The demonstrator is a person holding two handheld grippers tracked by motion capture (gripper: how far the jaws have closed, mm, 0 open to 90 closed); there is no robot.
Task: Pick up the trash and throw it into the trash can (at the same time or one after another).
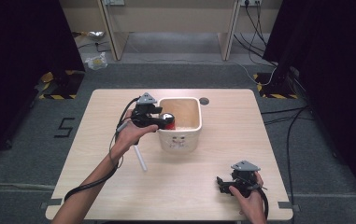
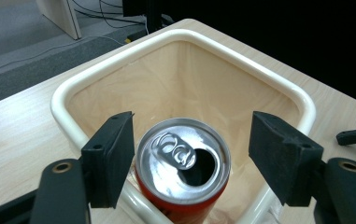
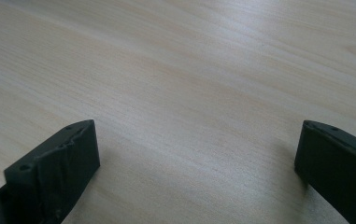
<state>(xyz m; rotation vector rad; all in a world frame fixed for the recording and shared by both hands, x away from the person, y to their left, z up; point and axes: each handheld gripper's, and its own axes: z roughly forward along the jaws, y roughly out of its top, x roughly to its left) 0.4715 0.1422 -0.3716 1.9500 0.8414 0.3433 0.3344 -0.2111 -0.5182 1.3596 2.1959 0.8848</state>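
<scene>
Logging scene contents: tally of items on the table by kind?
Red drink can: 1
Cream bin: 1
White tube: 1
Total: 3

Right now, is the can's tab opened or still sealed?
Opened. In the left gripper view the can shows a dark mouth hole beside its pull tab. It sits between the left gripper's parted jaws, over the bin.
</scene>
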